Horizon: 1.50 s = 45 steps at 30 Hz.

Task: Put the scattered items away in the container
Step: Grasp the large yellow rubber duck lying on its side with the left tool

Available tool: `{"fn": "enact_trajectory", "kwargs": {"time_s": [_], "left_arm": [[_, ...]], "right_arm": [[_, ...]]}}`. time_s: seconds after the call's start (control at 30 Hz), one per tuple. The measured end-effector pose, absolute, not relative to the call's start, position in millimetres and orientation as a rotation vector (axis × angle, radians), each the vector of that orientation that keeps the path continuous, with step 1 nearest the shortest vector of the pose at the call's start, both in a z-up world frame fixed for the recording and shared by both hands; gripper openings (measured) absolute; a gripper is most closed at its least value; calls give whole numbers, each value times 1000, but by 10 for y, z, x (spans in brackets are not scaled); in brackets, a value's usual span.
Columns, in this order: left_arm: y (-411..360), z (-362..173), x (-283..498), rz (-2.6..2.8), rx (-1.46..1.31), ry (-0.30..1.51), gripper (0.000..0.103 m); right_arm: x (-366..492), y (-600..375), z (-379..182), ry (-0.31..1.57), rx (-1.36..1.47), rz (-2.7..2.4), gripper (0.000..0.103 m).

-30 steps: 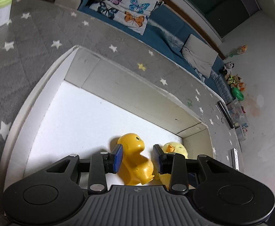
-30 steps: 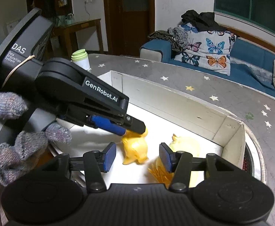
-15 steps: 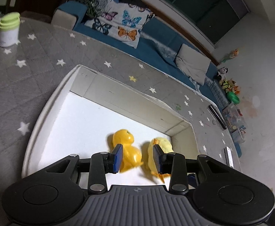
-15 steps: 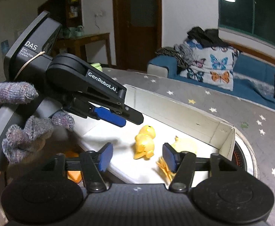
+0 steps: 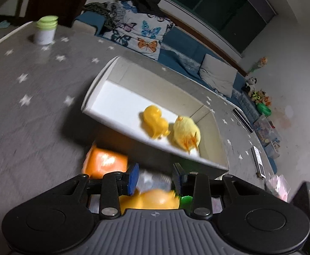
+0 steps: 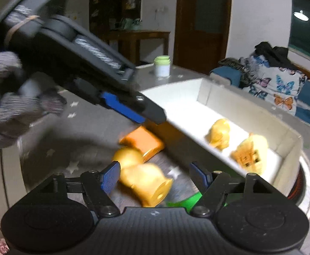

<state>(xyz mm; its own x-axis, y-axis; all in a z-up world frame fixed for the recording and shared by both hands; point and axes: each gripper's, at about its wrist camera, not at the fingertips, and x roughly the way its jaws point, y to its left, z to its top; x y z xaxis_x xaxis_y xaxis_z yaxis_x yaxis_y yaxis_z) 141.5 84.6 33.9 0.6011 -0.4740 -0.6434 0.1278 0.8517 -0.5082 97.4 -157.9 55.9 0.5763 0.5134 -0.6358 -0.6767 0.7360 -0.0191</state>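
Observation:
A white box on the grey starred table holds a yellow rubber duck and a yellow plush chick. In front of the box lie an orange packet, a second yellow duck toy on its side, and a green item. My right gripper hovers over that duck; its jaws are opening, with the toy between them but not pressed. My left gripper stands open and empty just above the same clutter. The right wrist view shows the left gripper in a gloved hand.
A white jar with a green lid stands at the table's far left. A remote and a pink packet lie right of the box. A blue sofa with a butterfly cushion runs behind the table.
Both grippers have drawn back from over the box to the table in front of it. The right jaws have widened. The orange packet and the second duck have come into view.

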Motion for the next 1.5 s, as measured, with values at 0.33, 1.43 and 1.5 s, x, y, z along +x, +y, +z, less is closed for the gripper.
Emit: {"fn": "enact_trajectory", "kwargs": {"time_s": [0.33, 1.43, 1.5], "left_arm": [[1031, 55, 1279, -315, -511, 890, 37], [1125, -282, 1215, -266, -696, 926, 42], [1134, -302, 1212, -256, -724, 926, 43]], "right_arm": [[1047, -1423, 289, 710, -295, 725, 72], [952, -1301, 221, 782, -310, 762, 54], [957, -1274, 199, 782, -323, 756, 51]]}}
